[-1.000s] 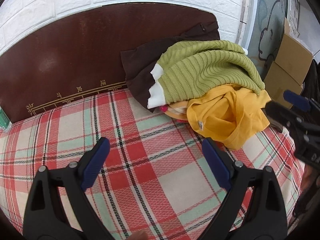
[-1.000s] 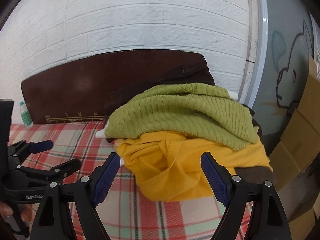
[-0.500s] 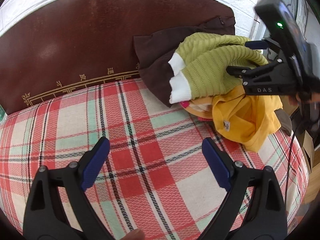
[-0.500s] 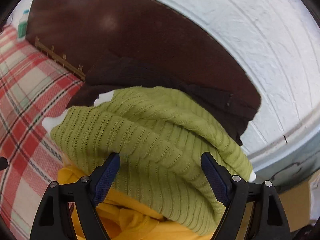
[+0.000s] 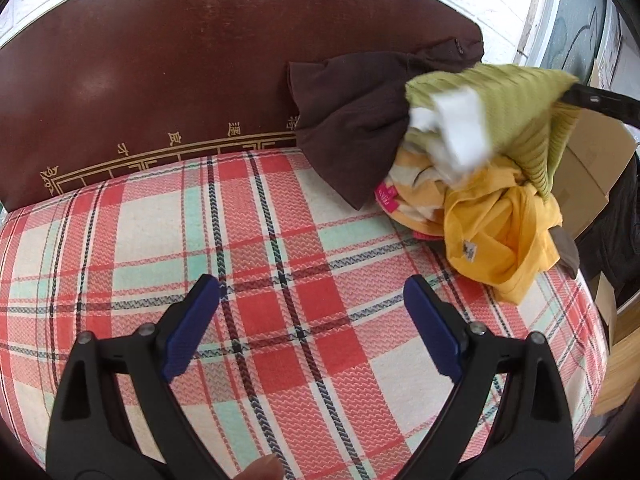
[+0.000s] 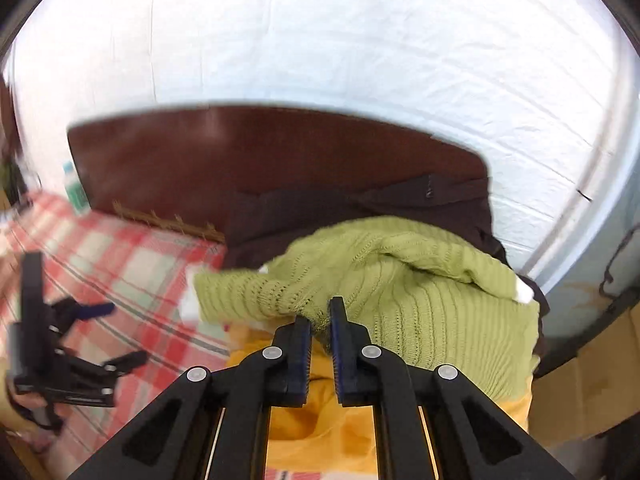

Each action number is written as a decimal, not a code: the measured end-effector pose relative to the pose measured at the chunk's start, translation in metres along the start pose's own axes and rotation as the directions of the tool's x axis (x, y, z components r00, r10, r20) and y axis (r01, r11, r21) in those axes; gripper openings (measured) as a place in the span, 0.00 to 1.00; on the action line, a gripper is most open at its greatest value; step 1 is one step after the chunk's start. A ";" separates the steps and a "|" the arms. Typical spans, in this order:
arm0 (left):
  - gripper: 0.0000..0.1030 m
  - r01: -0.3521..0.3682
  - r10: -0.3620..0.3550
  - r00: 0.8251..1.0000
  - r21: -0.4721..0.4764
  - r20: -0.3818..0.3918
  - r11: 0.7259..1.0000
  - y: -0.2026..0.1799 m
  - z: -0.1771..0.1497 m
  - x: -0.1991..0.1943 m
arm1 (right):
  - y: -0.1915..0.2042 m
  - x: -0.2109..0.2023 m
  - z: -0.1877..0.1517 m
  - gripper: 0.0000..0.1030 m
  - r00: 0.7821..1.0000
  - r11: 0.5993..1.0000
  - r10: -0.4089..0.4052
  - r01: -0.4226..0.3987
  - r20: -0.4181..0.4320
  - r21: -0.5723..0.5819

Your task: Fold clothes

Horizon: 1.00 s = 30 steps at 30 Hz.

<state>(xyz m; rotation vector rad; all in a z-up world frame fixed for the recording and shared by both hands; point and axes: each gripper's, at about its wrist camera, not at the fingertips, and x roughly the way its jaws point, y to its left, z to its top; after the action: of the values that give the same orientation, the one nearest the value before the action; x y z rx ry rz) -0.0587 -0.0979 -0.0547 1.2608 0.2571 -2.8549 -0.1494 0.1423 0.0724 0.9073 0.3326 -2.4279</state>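
Note:
A pile of clothes lies at the bed's far right corner: a green knit sweater [image 5: 516,100] with white cuffs on top, a yellow garment [image 5: 500,232] under it and a dark brown garment [image 5: 352,120] behind. My right gripper [image 6: 320,320] is shut on a fold of the green sweater [image 6: 400,280] and lifts it off the yellow garment [image 6: 320,432]. My left gripper [image 5: 312,308] is open and empty, above the plaid bedcover [image 5: 280,240] left of the pile. It also shows in the right wrist view [image 6: 96,320].
A dark brown headboard [image 5: 180,60] with gold trim runs along the back against a white brick wall [image 6: 320,40]. Cardboard boxes [image 5: 588,176] stand off the bed's right edge. A bottle [image 6: 74,188] stands at the far left by the headboard.
My right gripper has closed on the green sweater and raised it, so its cuffs swing up. My left gripper has stayed open over the bedcover.

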 end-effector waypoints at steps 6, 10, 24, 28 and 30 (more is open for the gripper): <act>0.91 0.023 -0.022 0.998 -0.021 0.063 1.000 0.014 0.001 -0.040 | 0.022 -0.103 -0.011 0.06 0.955 0.972 0.219 -0.231 0.199 0.039; 0.91 0.025 -0.024 0.994 -0.007 0.106 1.000 0.038 -0.013 -0.078 | 0.072 -0.134 -0.030 0.06 0.895 0.915 0.400 -0.402 0.197 -0.033; 0.91 -0.023 0.024 0.999 0.013 -0.042 1.000 0.133 -0.140 -0.142 | 0.234 -0.019 -0.218 0.10 0.698 0.801 0.532 -0.599 -0.479 0.016; 0.91 0.021 -0.022 0.993 -0.009 -0.114 1.000 0.136 -0.180 -0.140 | 0.230 -0.040 -0.203 0.23 0.739 0.803 0.512 -0.593 -0.437 -0.062; 0.91 0.042 -0.045 0.988 -0.024 -0.148 0.999 0.134 -0.197 -0.137 | 0.222 -0.048 -0.182 0.38 0.782 0.814 0.522 -0.576 -0.340 -0.073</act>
<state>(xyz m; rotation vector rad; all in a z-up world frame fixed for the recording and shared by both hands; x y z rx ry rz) 0.1885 -0.2079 -0.1042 1.4848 0.3183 -2.7882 0.1012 0.0475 -0.0411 1.1197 0.3251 -1.6906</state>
